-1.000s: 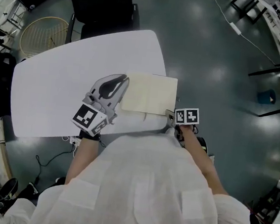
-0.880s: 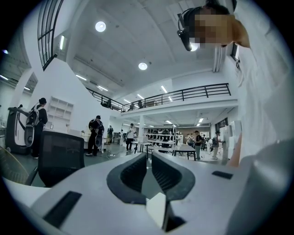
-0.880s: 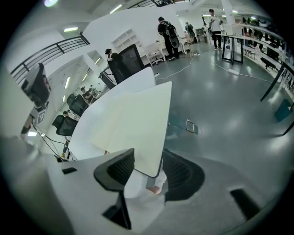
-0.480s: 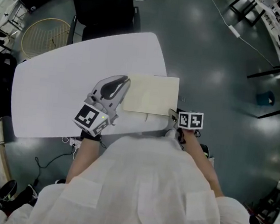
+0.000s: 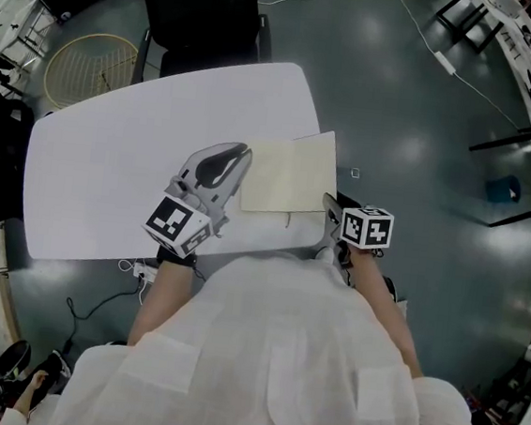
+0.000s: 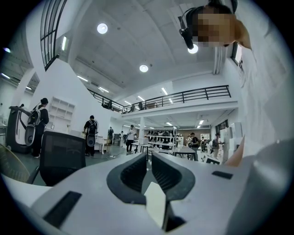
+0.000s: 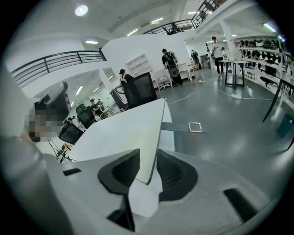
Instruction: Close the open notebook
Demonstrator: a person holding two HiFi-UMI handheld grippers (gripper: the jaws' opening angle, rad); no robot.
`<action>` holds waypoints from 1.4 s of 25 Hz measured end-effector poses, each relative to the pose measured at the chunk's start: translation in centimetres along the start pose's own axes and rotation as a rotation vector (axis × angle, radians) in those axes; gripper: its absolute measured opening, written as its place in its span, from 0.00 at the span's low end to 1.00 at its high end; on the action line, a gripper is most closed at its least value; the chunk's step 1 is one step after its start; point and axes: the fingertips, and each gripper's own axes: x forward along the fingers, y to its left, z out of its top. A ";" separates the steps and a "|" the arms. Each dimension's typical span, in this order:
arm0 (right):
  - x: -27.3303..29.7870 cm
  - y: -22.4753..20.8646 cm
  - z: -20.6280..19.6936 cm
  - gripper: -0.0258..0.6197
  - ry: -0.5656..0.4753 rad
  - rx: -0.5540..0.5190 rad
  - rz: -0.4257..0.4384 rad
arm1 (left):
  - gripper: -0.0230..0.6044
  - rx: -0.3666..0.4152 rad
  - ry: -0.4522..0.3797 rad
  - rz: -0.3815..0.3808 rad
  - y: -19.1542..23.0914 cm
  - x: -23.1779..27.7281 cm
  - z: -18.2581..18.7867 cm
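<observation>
Premises: a large open hall with a dark polished floor [image 5: 418,110], a black chair [image 5: 202,11] on the far side and a round wire basket [image 5: 83,65] to the far left. The working surface is a white table [image 5: 109,172] with rounded corners, bare apart from the task item.

The notebook [image 5: 288,173] lies open near the table's right end, cream pages up. Its right leaf stands tilted off the surface rather than flat.

The right gripper [image 5: 328,206] is at the near right corner of that leaf. Its own view shows the jaws closed on the thin edge of the sheet [image 7: 124,133], in my judgement to swing it over to the left.

The left gripper [image 5: 234,154] sits just beside the notebook's left edge, jaws drawn together with nothing between them [image 6: 149,167]. It is probably there to steady the book. Contact with the page cannot be confirmed.
</observation>
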 end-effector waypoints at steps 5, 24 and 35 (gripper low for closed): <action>0.2 2.9 1.7 0.18 -0.032 -0.076 0.026 | 0.09 0.000 -0.001 0.005 0.2 -0.8 0.1; 3.5 13.7 1.7 0.28 0.005 -0.218 0.254 | 0.09 0.008 -0.007 0.080 2.0 -5.5 0.4; 5.0 15.1 1.0 0.29 0.046 -0.239 0.298 | 0.09 0.001 -0.003 0.118 3.0 -6.8 0.1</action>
